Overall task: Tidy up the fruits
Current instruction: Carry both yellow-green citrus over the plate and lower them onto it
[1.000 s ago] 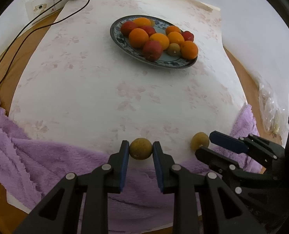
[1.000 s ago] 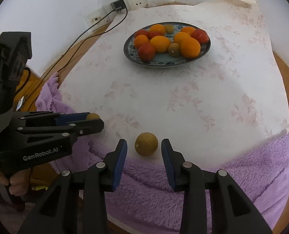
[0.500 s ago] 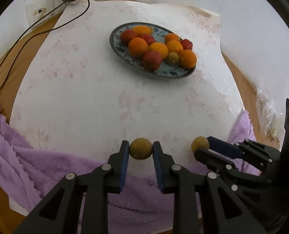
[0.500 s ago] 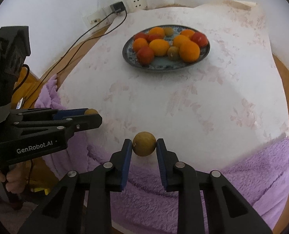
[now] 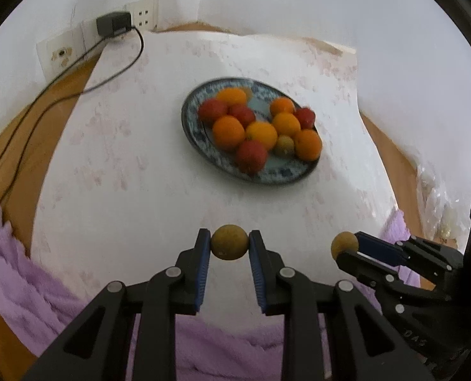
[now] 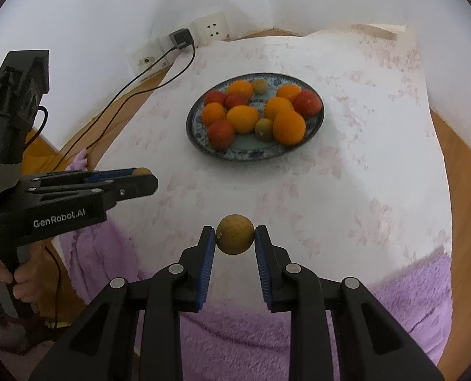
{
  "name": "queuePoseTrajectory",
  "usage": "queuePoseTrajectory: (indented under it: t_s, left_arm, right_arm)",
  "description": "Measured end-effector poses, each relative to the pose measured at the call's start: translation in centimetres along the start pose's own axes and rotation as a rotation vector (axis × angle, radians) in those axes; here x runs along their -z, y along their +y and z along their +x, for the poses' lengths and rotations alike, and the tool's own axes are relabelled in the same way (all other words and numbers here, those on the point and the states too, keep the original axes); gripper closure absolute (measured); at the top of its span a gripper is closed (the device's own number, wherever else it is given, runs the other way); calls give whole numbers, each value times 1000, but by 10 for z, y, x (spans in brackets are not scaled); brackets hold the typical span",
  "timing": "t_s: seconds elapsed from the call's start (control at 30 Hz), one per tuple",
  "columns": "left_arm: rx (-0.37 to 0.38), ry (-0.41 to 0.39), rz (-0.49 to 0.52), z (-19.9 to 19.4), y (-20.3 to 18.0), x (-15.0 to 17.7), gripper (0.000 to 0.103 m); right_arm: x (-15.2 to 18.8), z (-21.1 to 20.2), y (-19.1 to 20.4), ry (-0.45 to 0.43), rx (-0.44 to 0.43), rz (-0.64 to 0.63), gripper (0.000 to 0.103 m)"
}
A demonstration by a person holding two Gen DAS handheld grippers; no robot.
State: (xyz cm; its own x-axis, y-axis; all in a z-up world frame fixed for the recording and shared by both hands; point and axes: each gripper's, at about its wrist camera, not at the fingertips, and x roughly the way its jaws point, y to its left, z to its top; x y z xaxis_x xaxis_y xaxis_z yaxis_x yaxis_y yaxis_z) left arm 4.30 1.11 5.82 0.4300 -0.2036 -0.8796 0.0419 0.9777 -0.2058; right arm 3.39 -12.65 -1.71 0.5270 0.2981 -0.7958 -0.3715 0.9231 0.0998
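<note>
The left tool (image 5: 229, 243) is clamping a small brown fruit (image 5: 229, 242) between its blue pads, centred at the fingertips so the round body cannot roll out. The right tool (image 6: 235, 235) is gripping a second brown fruit (image 6: 235, 234) the same way. Both fruits are hanging clear above the papered desk (image 6: 346, 190), near the purple towel (image 6: 410, 289) at its front edge. The plate (image 6: 203, 146) of oranges and red fruits is sitting well ahead, the likely destination.

Compared with a second ago, the right tool's jaws have been closing: its fruit then lay on the desk between open pads. The left tool was already holding its fruit. Both views now are showing the plate from higher up.
</note>
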Motion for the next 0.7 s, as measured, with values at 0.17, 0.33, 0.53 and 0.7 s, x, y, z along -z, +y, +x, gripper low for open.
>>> queuePoseTrajectory:
  t_s: [0.17,0.33,0.53,0.7]
  left_arm:
    - [-17,-26,7,1,8,-18,78]
    - [-12,-42,24,5,10,-34,78]
    - [-10,-54,42,17,11,-53,78]
    - [-4,-39,38,29,14,-63,78]
  right_arm:
    - [-16,0,1,-19,7,-15,76]
    - [-32,4,2,-32,12,-19,76]
    - [-46,12,-1,-43,10,-5,76]
    - [-53,21,-8,-37,11,6,76]
